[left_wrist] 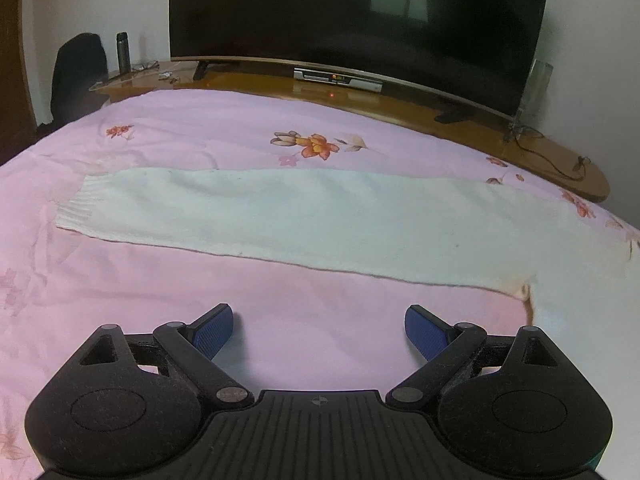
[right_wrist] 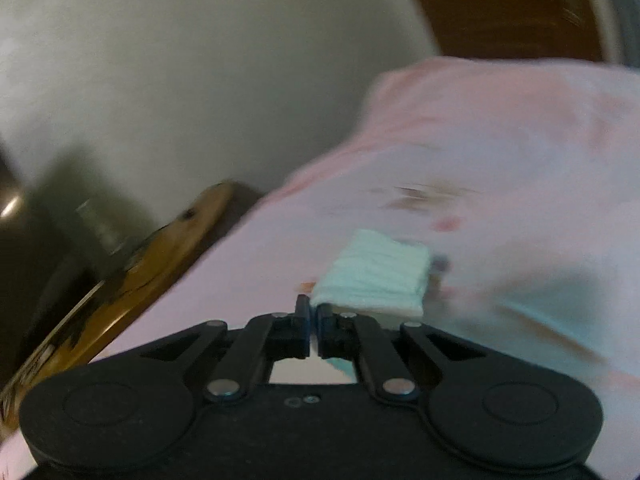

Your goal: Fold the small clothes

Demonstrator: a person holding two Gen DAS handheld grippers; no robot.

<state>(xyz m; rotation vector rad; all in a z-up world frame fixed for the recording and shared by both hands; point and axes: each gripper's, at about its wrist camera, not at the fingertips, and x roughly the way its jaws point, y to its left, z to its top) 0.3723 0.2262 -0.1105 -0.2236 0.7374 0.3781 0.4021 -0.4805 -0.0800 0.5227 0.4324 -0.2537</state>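
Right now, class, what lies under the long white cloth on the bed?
Under the white cloth lies the pink flowered bedsheet, showing all around the cloth. The part of the sheet directly beneath is covered, so any flowers printed there cannot be seen.

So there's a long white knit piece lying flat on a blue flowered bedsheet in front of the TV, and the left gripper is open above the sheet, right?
One detail is off: the bedsheet is pink with flowers, not blue, as the left wrist view shows. The rest holds: the long white knit piece lies flat on it in front of the TV, and the left gripper is open above the sheet.
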